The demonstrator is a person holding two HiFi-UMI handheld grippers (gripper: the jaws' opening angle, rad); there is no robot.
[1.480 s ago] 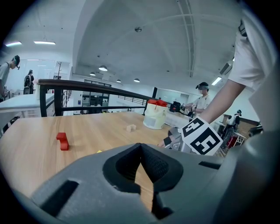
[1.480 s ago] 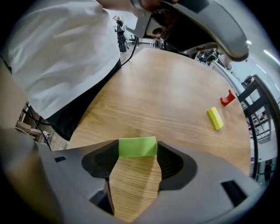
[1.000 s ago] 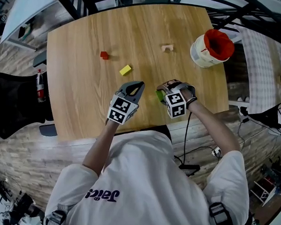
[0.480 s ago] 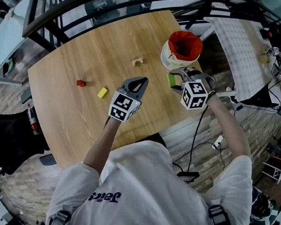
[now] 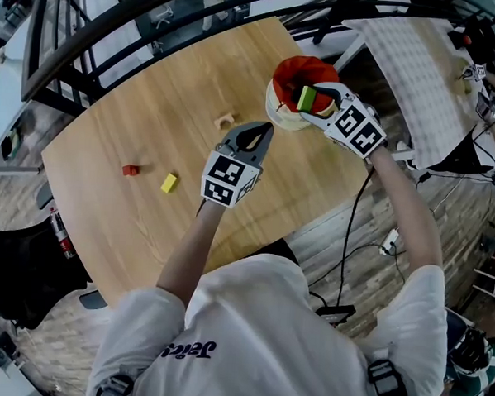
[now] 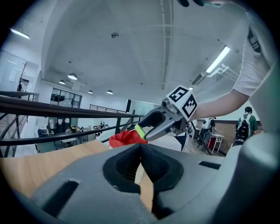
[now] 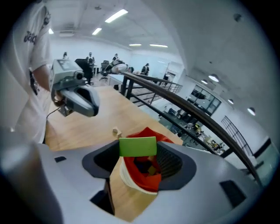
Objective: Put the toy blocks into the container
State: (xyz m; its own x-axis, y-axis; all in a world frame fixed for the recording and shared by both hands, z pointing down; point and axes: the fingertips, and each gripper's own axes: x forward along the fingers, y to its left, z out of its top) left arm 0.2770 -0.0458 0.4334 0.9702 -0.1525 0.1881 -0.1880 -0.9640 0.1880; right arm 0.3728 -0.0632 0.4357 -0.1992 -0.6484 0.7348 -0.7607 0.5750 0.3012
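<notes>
Beneath green block (image 7: 138,146), blocks (image 7: 150,169) inside container (image 7: 129,178)

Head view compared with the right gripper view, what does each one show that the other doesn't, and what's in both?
Only the head view shows the red block and yellow block lying apart on the table, plus the person's white shirt. Only the right gripper view looks down into the container, where a few blocks lie inside the red lining. Both show the green block held in the right claw above the container, the small wooden arch block on the table, and the shut, empty left claw.
</notes>
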